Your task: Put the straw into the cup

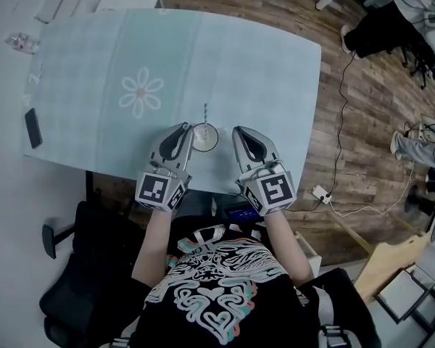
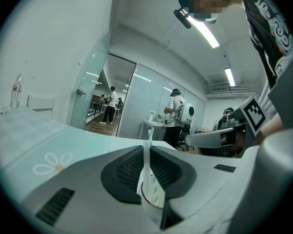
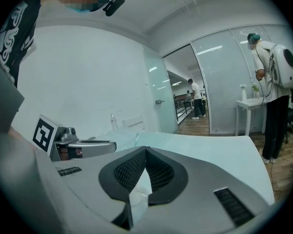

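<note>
Straw (image 1: 205,114) stands in cup (image 1: 205,138) on worktop (image 1: 261,71); left gripper (image 1: 186,127) and right gripper (image 1: 237,130) flank cup, fingers clenched, empty.

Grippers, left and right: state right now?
Left gripper: closed on the straw, whose lower end is in the cup.
Right gripper: closed on a piece of white paper.

At lower centre, the left gripper (image 2: 146,149) hides most of the cup (image 2: 154,193); its contact with the straw (image 2: 148,136) is unclear.
</note>
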`<state>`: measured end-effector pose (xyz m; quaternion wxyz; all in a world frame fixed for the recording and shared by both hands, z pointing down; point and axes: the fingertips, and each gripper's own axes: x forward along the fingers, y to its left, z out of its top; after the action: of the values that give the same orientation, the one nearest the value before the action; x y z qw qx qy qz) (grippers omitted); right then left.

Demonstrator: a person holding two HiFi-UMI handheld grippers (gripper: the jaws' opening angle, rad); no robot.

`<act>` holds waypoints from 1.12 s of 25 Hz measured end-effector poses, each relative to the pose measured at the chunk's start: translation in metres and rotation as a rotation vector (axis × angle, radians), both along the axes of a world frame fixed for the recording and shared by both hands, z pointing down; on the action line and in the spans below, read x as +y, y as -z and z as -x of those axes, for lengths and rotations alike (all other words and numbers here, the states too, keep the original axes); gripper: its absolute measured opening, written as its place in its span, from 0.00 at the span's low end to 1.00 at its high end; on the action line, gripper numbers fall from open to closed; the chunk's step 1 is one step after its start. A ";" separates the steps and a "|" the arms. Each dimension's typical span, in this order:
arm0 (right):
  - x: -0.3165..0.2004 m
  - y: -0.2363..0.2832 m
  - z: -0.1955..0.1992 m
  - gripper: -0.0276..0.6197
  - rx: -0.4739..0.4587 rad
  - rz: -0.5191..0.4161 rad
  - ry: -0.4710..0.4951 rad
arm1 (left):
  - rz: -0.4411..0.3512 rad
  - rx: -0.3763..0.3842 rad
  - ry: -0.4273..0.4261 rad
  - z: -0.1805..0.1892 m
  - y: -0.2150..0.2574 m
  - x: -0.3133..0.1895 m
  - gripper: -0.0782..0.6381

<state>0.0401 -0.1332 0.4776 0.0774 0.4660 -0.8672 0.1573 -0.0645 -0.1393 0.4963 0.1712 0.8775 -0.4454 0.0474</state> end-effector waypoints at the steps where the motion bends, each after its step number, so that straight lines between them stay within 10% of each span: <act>1: -0.001 -0.001 0.000 0.03 -0.001 0.002 0.001 | 0.004 -0.003 -0.004 -0.001 -0.001 0.000 0.18; 28: 0.001 -0.019 0.007 0.03 -0.006 0.055 0.000 | 0.077 -0.017 -0.052 -0.013 -0.038 -0.001 0.18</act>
<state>0.0326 -0.1324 0.4967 0.0876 0.4634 -0.8627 0.1825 -0.0511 -0.1401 0.5345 0.1997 0.8812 -0.4215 0.0767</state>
